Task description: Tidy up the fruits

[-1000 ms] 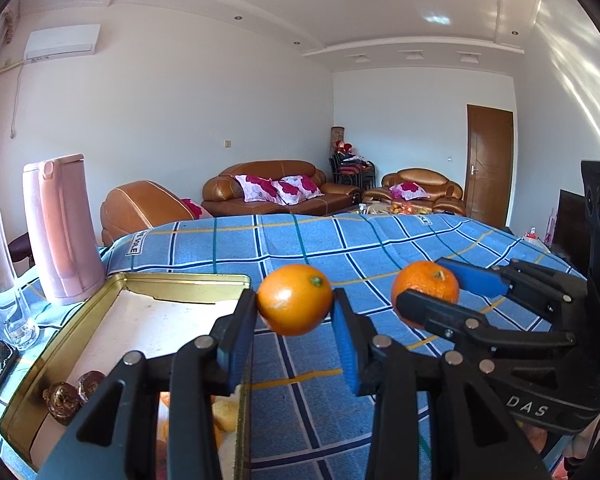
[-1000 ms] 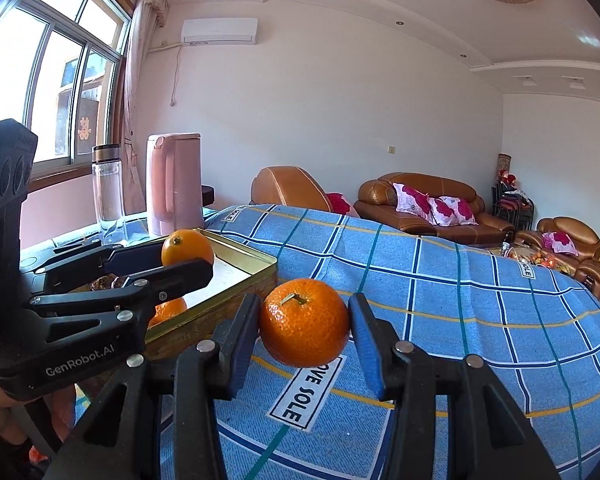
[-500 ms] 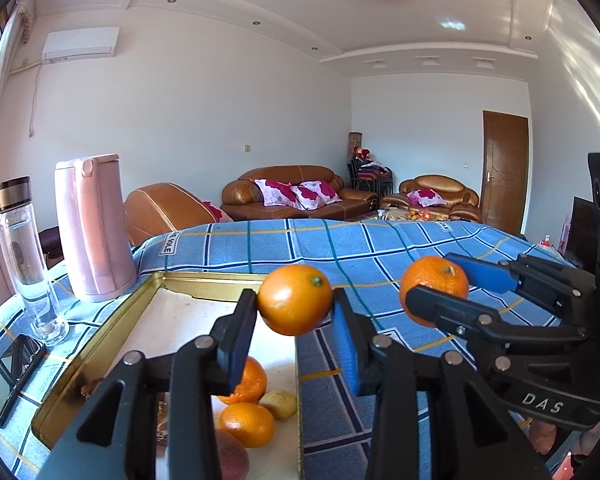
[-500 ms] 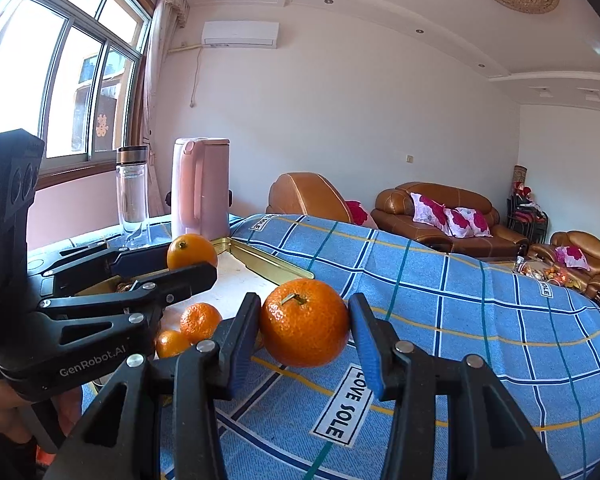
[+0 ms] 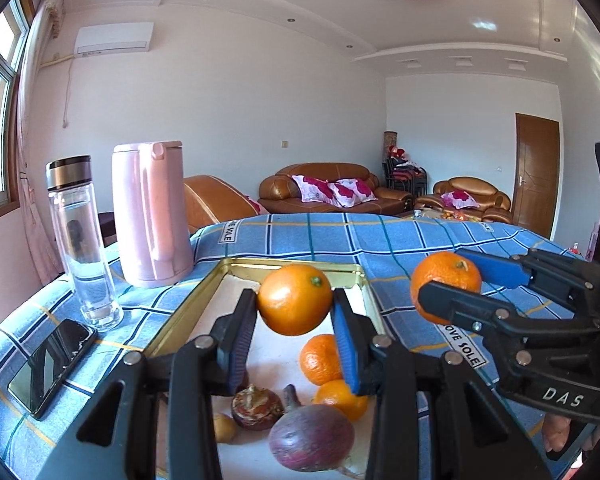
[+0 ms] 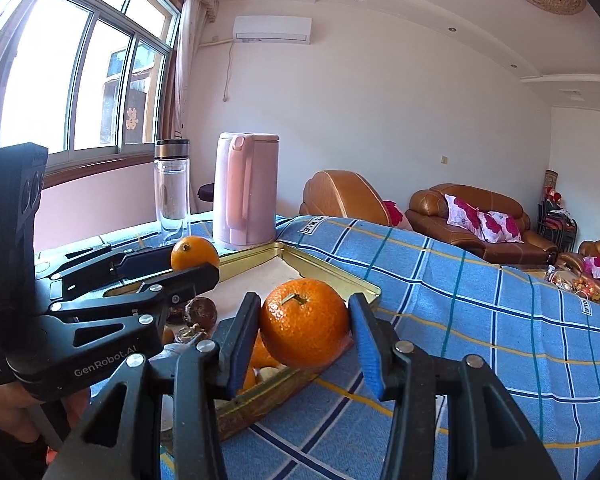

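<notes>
Two grippers, each clamped on one fruit. Left gripper has its blue pads pressed on both sides of a smooth orange, held in the air above the gold tray. Right gripper is closed the same way on a dimpled mandarin with a short stem on top; in the right wrist view it hangs above the tray's near right edge, over where tray meets tablecloth.

Tray contents, left wrist view: two small mandarins touching each other on the right side, partly behind the right pad; a purple-red round fruit nearest the camera; a brown dried-looking fruit just left of it; a small pale yellow piece at the left. Rest of the tray floor is bare white.

On the blue checked cloth left of the tray: pink kettle, clear bottle with dark lid, black phone lying flat. All clear of the tray.
</notes>
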